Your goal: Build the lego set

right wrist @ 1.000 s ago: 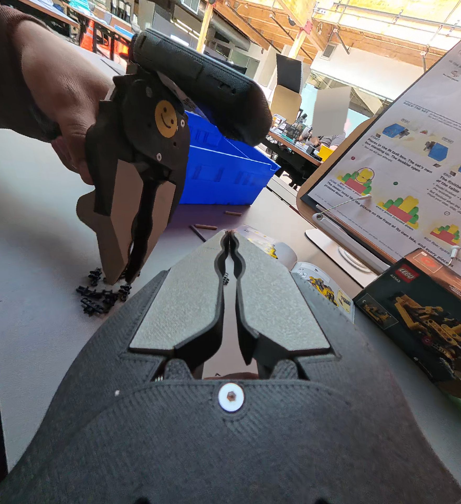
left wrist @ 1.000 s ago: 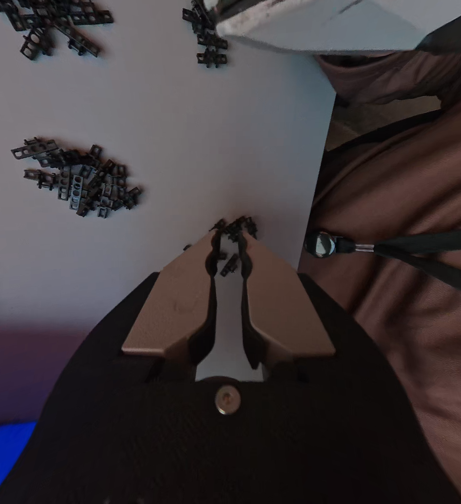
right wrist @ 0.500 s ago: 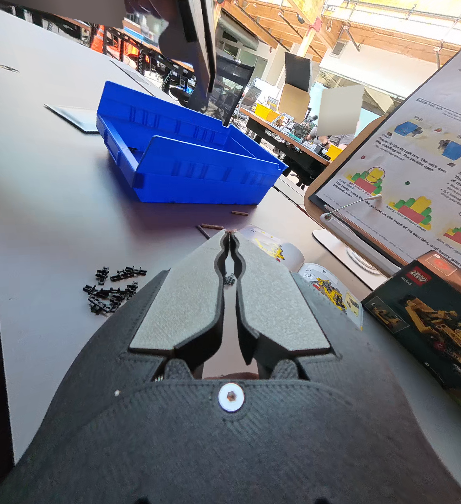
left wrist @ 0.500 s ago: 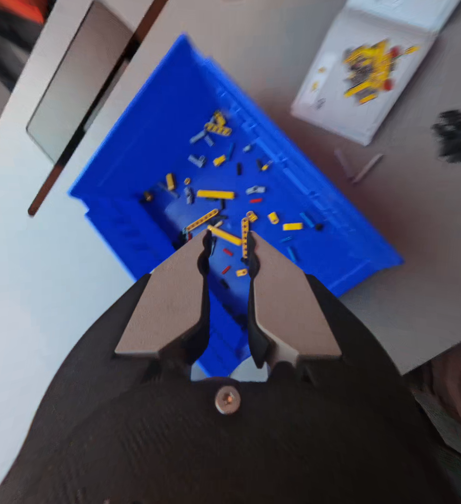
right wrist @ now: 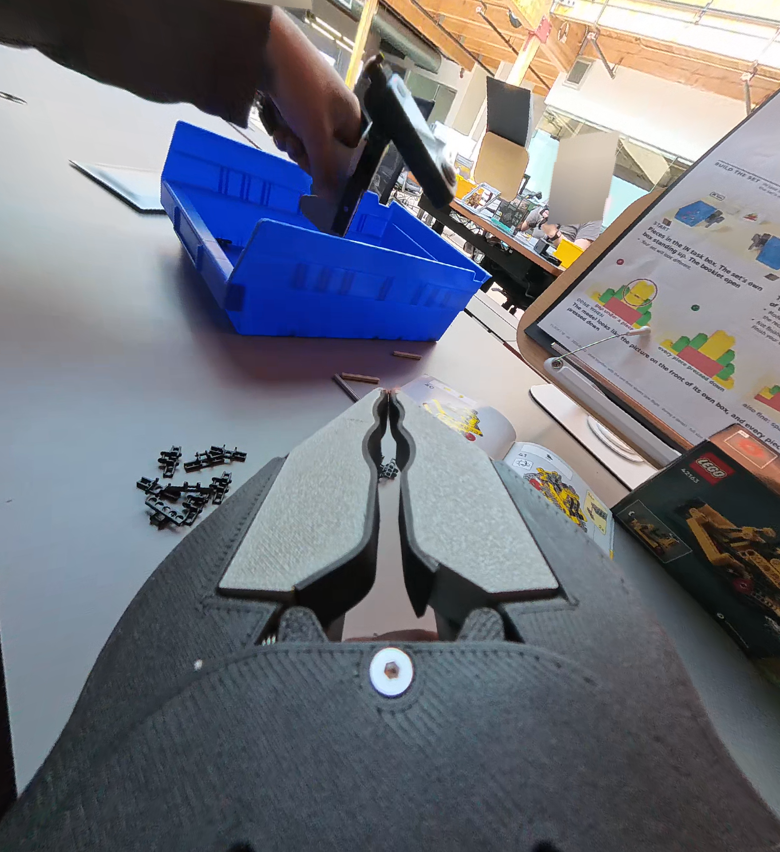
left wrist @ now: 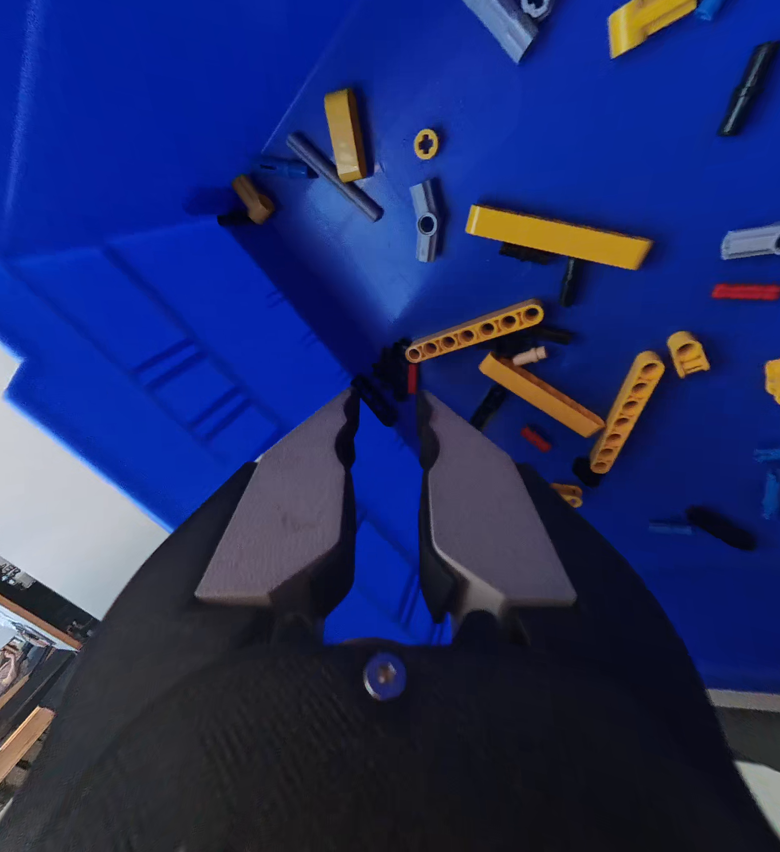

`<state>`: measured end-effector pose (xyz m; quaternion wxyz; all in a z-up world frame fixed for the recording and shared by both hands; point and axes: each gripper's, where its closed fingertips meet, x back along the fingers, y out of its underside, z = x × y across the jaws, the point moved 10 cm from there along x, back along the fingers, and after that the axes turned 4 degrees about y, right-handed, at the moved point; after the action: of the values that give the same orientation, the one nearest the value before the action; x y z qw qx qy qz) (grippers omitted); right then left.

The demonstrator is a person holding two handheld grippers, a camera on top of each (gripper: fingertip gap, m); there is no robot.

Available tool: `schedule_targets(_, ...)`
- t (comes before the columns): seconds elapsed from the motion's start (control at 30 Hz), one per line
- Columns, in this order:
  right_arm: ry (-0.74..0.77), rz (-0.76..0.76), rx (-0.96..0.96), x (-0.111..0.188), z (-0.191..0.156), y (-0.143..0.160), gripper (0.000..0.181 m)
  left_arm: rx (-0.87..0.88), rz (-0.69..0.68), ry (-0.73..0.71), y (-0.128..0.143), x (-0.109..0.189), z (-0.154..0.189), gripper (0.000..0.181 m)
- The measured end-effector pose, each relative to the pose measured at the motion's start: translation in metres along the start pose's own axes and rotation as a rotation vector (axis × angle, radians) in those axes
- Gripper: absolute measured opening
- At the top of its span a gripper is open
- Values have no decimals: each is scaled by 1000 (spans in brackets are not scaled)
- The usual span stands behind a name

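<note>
My left gripper (left wrist: 388,397) is open and empty, low inside the blue bin (left wrist: 157,332). Its tips flank a small cluster of black pieces (left wrist: 381,392) by the bin's inner wall. A yellow holed beam (left wrist: 475,335) lies just beyond. The right wrist view shows the left gripper (right wrist: 330,219), held by a hand, dipping into the bin (right wrist: 332,295). My right gripper (right wrist: 388,393) is shut above the table, with a small black piece (right wrist: 388,468) caught in the hollow between its fingers.
Several loose yellow, grey, red and black parts lie on the bin floor, such as a long yellow beam (left wrist: 558,237). On the table are a pile of black track links (right wrist: 189,484), an open booklet (right wrist: 494,442), the set's box (right wrist: 724,530), brown axles (right wrist: 360,379) and an instruction board (right wrist: 701,299).
My left gripper left the black links on the table, swung over the blue bin and dropped into it, opening wider. My right gripper stayed shut and almost still.
</note>
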<state>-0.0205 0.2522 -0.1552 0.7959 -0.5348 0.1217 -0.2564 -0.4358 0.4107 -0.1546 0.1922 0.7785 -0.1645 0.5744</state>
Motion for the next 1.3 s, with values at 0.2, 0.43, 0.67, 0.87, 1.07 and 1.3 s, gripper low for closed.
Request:
schedule_targets(0.2,-10,10,-8,1,0,0,0,1,-75,-62,-2,-8,-5,24)
schedule_targets(0.43,-9,10,-11,1,0,0,0,-13,-80,-60,-6,-14,-7,20)
schedule_targets(0.67,-9,6,-9,0,0,0,0,-24,-33,70,-6,-15,0,15)
schedule_targets(0.87,-12,4,-1,0,-1,0,0,14,-4,66,-3,-6,-9,30)
schedule_targets(1.07,-12,4,-1,0,-1,0,0,27,24,91,-4,-8,-14,22)
schedule_targets(1.3,-11,3,-2,1,0,0,0,22,-6,124,-7,-19,-18,8)
